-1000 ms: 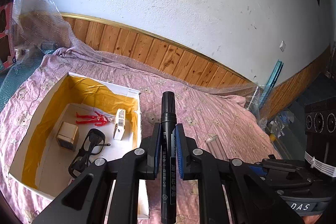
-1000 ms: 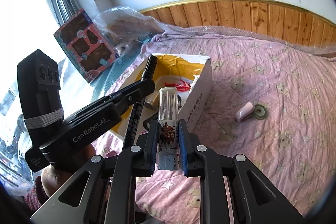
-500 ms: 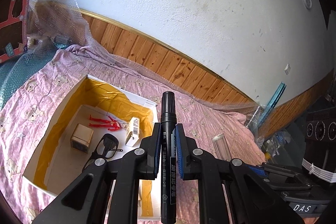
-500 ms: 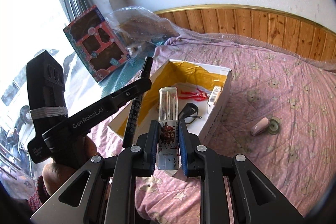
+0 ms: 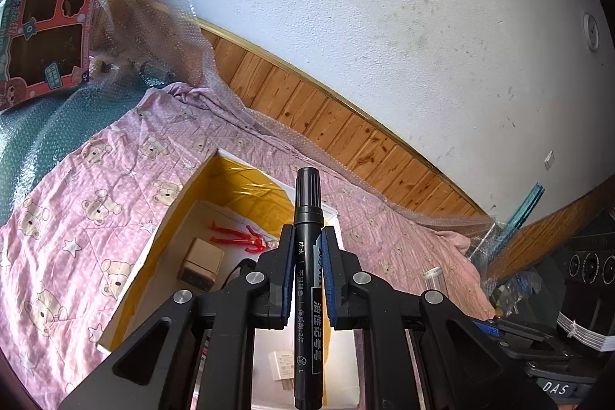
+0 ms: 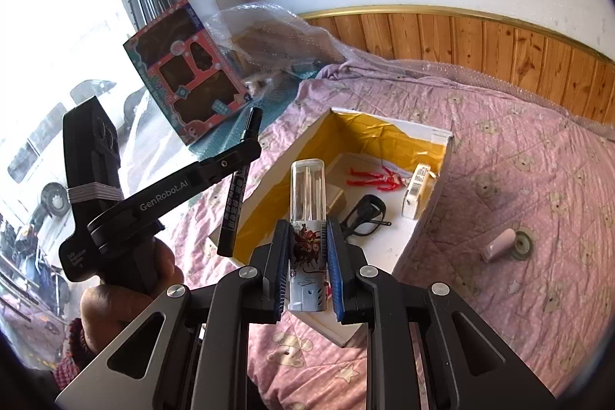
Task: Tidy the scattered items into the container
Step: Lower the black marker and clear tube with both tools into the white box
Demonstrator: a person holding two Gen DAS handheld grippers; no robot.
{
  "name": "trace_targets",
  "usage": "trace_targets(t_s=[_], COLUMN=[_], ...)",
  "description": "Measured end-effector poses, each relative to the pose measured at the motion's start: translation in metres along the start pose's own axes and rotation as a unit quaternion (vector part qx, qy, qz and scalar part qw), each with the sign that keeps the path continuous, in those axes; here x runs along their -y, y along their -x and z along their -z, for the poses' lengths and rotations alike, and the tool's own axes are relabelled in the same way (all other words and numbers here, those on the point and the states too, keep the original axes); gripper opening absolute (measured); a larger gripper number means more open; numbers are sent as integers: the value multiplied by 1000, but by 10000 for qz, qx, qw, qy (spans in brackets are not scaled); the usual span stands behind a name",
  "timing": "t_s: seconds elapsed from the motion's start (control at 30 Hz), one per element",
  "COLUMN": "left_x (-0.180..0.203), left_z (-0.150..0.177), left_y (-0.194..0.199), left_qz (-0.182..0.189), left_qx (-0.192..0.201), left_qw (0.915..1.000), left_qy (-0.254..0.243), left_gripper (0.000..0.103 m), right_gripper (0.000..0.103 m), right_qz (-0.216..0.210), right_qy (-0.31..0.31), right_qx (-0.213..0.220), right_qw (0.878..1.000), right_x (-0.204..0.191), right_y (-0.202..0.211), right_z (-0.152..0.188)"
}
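Note:
My left gripper [image 5: 308, 237] is shut on a black marker pen [image 5: 307, 214] that points up and forward, held above the near end of the white box [image 5: 161, 229] with a yellow lining. My right gripper [image 6: 307, 237] is shut on a clear-topped tube with a printed label [image 6: 308, 191], over the box's near wall [image 6: 423, 229]. Inside the box lie a red figure [image 6: 374, 178], a small tan cube [image 5: 203, 262], black glasses [image 6: 365, 214] and a small white carton [image 6: 417, 191]. A pink capsule [image 6: 499, 244] and a dark ring [image 6: 521, 243] rest on the quilt to the right.
The pink bear-print quilt [image 5: 77, 202] covers the surface. A red toy package [image 6: 184, 83] and bubble wrap [image 6: 276, 37] lie at the far left by the window. Wood panelling [image 6: 480, 45] lines the wall. A person's hand [image 6: 127, 291] holds the left gripper handle.
Both grippers have moved left toward and over the box while holding their items. The box now sits nearer and lower in both views.

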State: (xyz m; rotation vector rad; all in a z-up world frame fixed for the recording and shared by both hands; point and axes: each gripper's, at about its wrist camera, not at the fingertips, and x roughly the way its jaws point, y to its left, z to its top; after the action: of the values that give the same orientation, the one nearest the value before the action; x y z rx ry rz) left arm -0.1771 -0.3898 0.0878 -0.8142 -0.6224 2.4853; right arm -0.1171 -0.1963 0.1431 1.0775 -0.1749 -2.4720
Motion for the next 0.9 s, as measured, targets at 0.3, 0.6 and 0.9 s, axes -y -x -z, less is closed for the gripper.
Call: trace_targets(t_s=[0.3, 0.6, 0.9], left_x=[-32, -26, -9], left_z=[-3, 8, 27], left_y=[-9, -34, -71], left_qz=[-379, -47, 169], left_qx=[-69, -447, -962], left_qw=[9991, 9984, 9927], left_qy=[196, 350, 703], left_gripper=[14, 14, 14], right_gripper=[19, 19, 20], right_qz=[-75, 20, -32], right_qy=[26, -237, -482], right_qx=[-82, -111, -141], right_qw=[9999, 9997, 9987], right_x=[-8, 12, 44], right_y=[-22, -40, -62], right_z=[-10, -12, -34])
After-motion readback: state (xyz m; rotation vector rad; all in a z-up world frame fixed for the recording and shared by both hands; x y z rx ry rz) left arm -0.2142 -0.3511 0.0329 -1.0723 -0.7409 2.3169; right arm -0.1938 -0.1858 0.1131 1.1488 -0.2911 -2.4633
